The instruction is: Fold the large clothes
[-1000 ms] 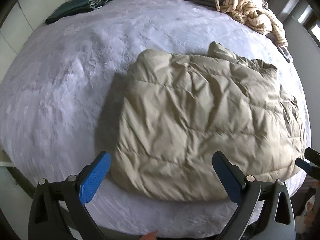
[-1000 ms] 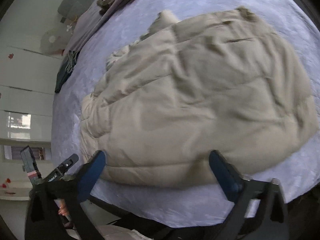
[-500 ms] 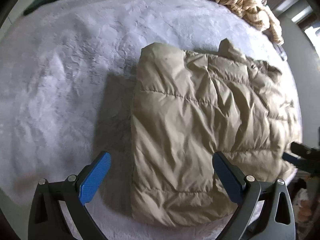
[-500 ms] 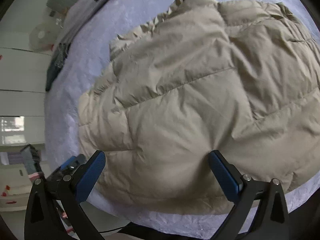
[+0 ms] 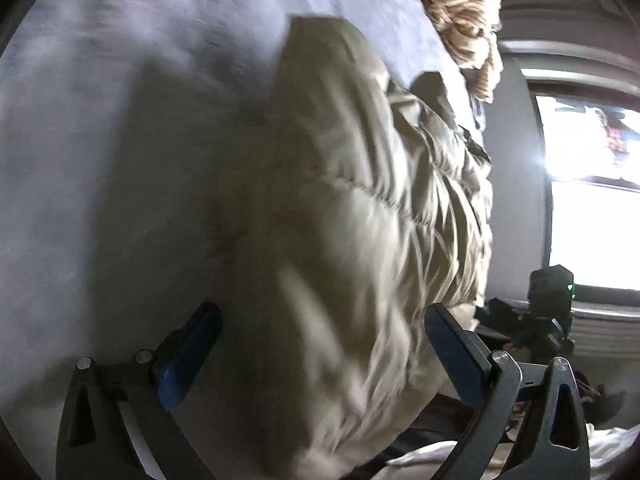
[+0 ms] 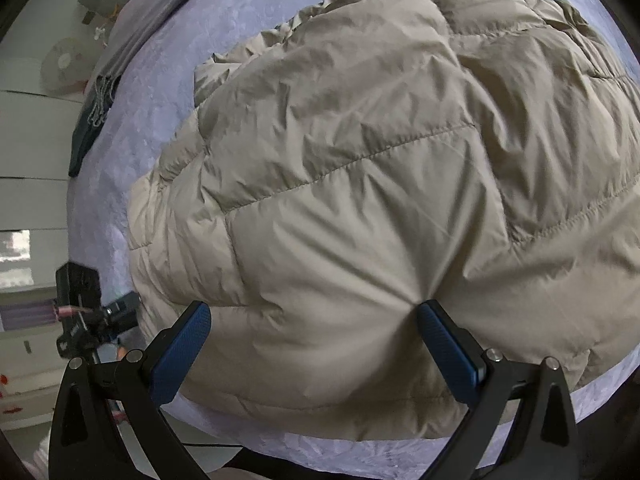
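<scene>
A beige quilted puffer jacket (image 6: 360, 184) lies folded on a pale lilac bed cover (image 6: 160, 80). My right gripper (image 6: 316, 344) is open and sits low over the jacket's near edge, its right pad pressing a dent into the fabric. In the left wrist view the jacket (image 5: 360, 220) fills the middle and looks blurred. My left gripper (image 5: 320, 348) is open at the jacket's near left corner, its jaws straddling the fabric. The left gripper also shows in the right wrist view (image 6: 96, 320), at the left beside the jacket's edge.
A cream striped garment (image 5: 468, 20) lies heaped at the far right of the bed. A dark green folded cloth (image 6: 88, 120) lies at the far left edge. A bright window (image 5: 592, 200) is on the right. White cupboards (image 6: 24, 152) stand to the left.
Both grippers have dropped closer to the jacket's near edge. The left wrist view has swung right and tilted, now showing the window. The right pad now dents the fabric.
</scene>
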A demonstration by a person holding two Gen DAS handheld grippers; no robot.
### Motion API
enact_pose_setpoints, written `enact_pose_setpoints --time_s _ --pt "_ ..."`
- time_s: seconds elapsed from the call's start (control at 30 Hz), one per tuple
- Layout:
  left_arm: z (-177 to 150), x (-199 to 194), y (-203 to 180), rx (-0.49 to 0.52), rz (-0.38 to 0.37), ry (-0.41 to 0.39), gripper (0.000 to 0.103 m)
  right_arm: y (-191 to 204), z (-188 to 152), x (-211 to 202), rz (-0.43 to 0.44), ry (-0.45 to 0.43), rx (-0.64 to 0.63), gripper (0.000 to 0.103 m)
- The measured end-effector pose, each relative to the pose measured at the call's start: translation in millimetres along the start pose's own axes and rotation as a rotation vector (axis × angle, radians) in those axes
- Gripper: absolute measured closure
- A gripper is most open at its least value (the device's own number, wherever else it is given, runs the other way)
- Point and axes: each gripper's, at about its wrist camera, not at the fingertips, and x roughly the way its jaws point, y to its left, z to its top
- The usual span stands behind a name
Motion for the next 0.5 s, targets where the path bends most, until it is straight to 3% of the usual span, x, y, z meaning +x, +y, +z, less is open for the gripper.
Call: enact_pose_setpoints --time_s 0.13,0.27,0.4,0.43,0.47,0.5 --pt "16 31 -16 0.050 -0.033 0.052 0.001 8 -1 7 -0.021 0.007 -0.006 0.000" --pt "18 52 -24 0.137 0.015 0.110 0.001 13 0 10 -0.035 0.011 -0.013 0.000" --pt "17 52 -30 0.136 -0.034 0.132 0.004 15 2 11 -0.039 0.009 -0.011 0.000" --pt "16 52 -34 0.143 -0.053 0.136 0.011 16 2 12 -0.040 0.007 -0.011 0.000" --pt "15 52 -40 0.153 -0.068 0.138 0.033 17 2 13 -0.041 0.007 -0.011 0.000" --pt "14 51 -46 0.162 -0.077 0.140 0.047 17 3 13 -0.042 0.007 -0.010 0.000"
